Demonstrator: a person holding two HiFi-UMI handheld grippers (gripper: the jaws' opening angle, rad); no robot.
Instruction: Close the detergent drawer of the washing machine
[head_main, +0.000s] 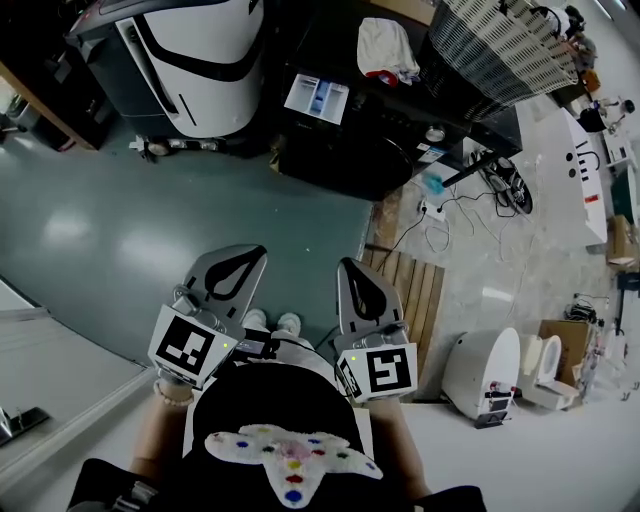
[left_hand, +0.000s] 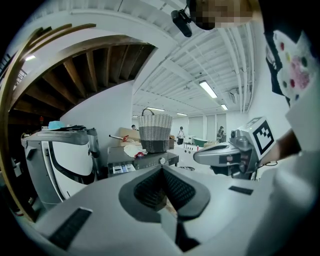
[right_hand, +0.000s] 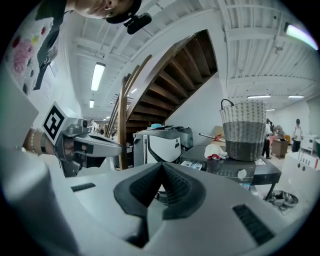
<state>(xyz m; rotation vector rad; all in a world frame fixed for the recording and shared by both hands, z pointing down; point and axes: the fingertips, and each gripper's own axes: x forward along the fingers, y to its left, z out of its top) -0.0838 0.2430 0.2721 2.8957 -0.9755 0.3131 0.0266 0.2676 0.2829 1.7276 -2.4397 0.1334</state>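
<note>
The dark washing machine stands across the floor at the top centre of the head view, well away from both grippers. Its detergent drawer sticks out at the front left, showing white and blue compartments; the same drawer appears in both gripper views. A wicker basket and a white cloth rest on the machine's top. My left gripper and right gripper are held side by side near my body, both shut with nothing between the jaws, pointing toward the machine.
A large white and black appliance stands left of the washing machine. A wooden pallet, loose cables and white toilets lie to the right. Green floor stretches between me and the machine.
</note>
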